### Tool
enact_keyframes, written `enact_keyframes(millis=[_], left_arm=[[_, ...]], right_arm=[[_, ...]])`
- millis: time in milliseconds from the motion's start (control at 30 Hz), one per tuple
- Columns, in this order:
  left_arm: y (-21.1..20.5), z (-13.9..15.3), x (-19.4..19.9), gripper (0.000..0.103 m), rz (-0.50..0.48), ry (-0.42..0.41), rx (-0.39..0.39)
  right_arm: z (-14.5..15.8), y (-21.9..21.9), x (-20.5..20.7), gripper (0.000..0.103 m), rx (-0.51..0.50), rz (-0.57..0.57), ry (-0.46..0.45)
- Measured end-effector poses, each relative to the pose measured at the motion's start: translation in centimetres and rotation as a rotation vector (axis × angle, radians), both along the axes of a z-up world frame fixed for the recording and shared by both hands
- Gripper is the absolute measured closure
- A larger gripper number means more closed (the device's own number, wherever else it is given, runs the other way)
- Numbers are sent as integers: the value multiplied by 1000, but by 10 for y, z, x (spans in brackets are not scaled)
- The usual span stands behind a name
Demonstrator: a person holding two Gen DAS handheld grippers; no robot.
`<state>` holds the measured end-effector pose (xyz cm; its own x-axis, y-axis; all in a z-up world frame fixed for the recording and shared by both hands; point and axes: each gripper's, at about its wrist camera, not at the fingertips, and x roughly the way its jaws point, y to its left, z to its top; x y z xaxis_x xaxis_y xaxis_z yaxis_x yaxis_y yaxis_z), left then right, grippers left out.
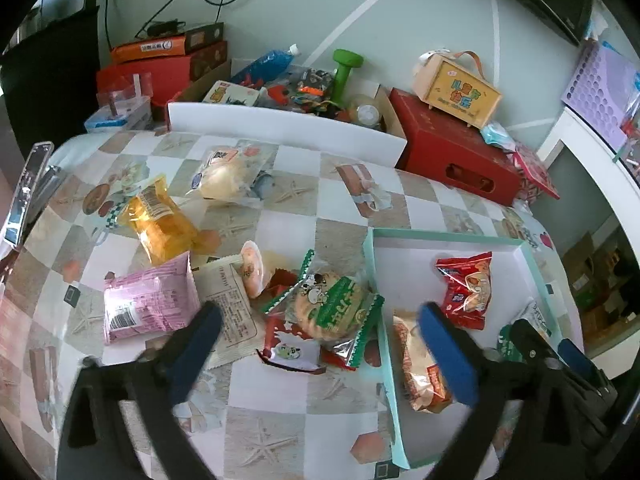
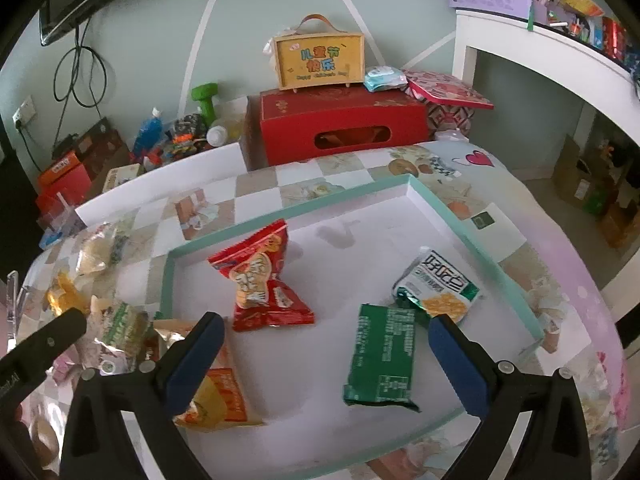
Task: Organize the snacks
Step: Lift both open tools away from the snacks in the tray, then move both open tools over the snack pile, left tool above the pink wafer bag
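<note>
A teal-rimmed white tray (image 2: 288, 208) holds a red packet (image 2: 264, 280), a dark green packet (image 2: 382, 360), a white-and-green packet (image 2: 438, 288) and an orange-and-cream packet (image 2: 216, 396). My right gripper (image 2: 326, 322) hangs open over the tray, holding nothing. My left gripper (image 1: 320, 316) is open and empty above the loose pile left of the tray (image 1: 440, 236): a green rice-cracker packet (image 1: 336, 304), a pink packet (image 1: 148, 300), a white packet (image 1: 232, 308), a jelly cup (image 1: 254, 268), a yellow packet (image 1: 160, 220) and a bun packet (image 1: 228, 176).
The table wears a checkered cloth. Behind it stand a red box (image 2: 340, 128) with a yellow wooden case (image 2: 320, 60) on top, a white-walled box of clutter (image 1: 280, 128) and a green dumbbell (image 1: 344, 72). A white shelf (image 2: 520, 40) is at the right.
</note>
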<state>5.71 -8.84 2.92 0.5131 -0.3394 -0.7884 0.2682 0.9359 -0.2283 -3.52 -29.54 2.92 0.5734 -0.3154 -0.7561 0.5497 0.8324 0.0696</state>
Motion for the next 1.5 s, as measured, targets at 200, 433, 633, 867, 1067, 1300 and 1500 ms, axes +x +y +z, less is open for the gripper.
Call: enact_keyframes(millis=[200, 433, 633, 867, 1067, 1300, 1500], left_arm=[[20, -1, 4, 0, 37, 26, -65], [53, 8, 7, 0, 109, -18, -94], [88, 16, 10, 0, 180, -76, -91], [138, 18, 17, 0, 263, -90, -59], [179, 10, 23, 0, 363, -68, -78], [191, 0, 34, 0, 382, -38, -100], [179, -20, 48, 0, 341, 57, -120]], right_arm=[[2, 11, 3, 0, -2, 32, -25], [5, 21, 7, 0, 54, 71, -81], [8, 44, 14, 0, 32, 130, -123], [2, 76, 28, 0, -5, 207, -73], [-4, 107, 44, 0, 1, 283, -56], [-15, 138, 66, 0, -27, 347, -8], [-22, 147, 81, 0, -39, 363, 12]])
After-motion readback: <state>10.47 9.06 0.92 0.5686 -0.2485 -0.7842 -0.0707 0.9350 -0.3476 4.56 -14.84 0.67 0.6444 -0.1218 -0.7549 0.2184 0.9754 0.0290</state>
